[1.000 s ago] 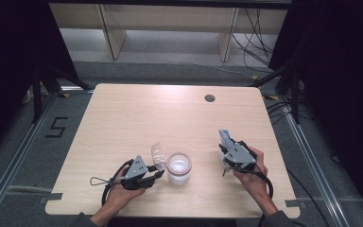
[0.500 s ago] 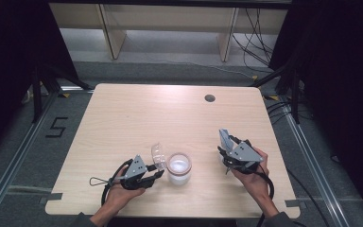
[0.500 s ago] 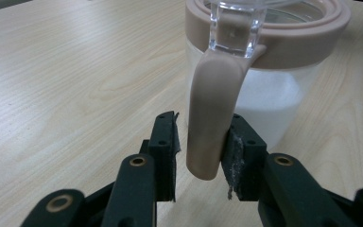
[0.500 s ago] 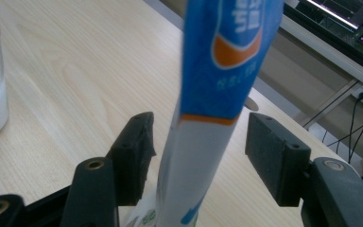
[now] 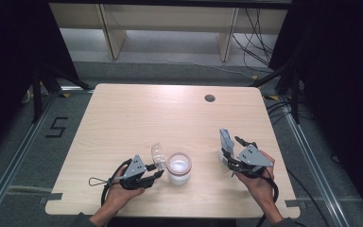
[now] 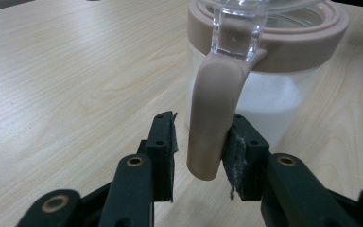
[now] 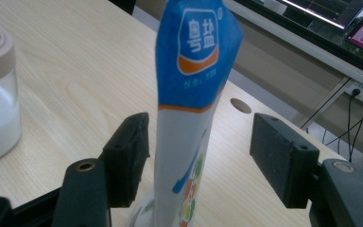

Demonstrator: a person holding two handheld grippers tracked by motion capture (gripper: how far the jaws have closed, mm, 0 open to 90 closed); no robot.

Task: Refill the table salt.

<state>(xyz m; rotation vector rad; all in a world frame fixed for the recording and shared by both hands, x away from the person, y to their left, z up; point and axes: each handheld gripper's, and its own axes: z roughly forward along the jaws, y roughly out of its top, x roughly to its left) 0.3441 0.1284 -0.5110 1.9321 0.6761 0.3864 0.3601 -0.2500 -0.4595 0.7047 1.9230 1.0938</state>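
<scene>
Standing near the front edge of the pale wooden table (image 5: 137, 118), the clear glass jar (image 5: 178, 168) with a pinkish-beige rim, partly filled with white grains, serves as landmark. Just left of that jar, the left gripper (image 6: 199, 158) has its jaws slightly parted around the jar's hanging beige strap (image 6: 210, 118), one pad touching it, while the clear hinged lid (image 5: 158, 155) tilts open. Well right of the jar, the right gripper (image 7: 198, 158) spreads wide around an upright blue-and-white salt packet (image 7: 191, 85), not pinching it.
</scene>
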